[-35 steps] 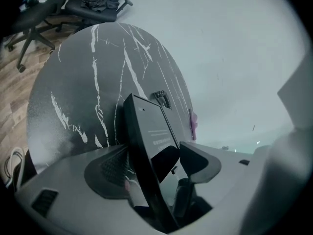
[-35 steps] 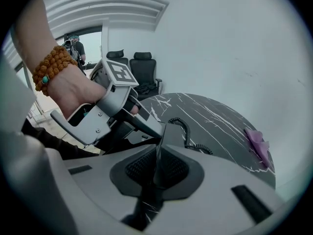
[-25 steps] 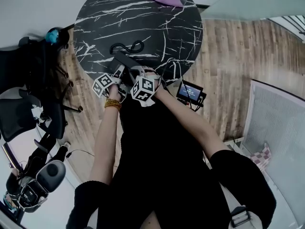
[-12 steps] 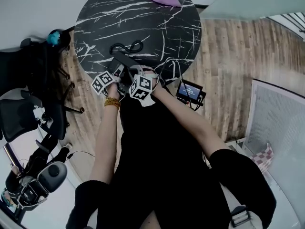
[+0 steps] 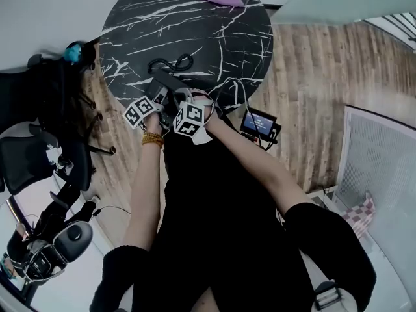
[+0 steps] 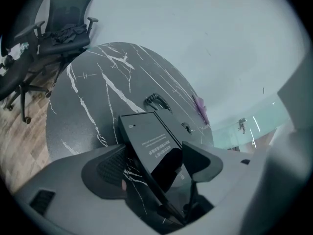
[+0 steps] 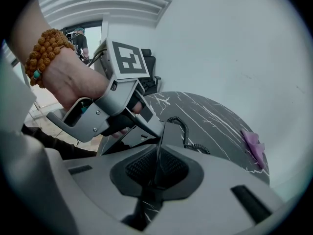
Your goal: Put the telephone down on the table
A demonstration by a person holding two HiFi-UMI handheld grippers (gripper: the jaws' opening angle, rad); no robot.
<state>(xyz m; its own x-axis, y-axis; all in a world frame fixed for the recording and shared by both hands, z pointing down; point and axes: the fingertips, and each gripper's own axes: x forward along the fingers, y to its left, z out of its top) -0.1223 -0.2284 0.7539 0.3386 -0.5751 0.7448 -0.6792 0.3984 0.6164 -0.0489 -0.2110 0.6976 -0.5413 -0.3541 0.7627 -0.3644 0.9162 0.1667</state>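
- L gripper [image 6: 155, 166] jaws just been opening, now gaping, phone [image 6: 146, 136] lying loose btwn them
- R gripper [image 7: 156, 168] pinching phone edge, long axis pointing 11 o'clock over table [image 6: 83, 106]

Left tongs [image 6: 155, 163], angled down, have just been opening and stand wide with the telephone [image 6: 149, 136] between them. Right tongs [image 7: 156, 168], alongside, pinch its edge.
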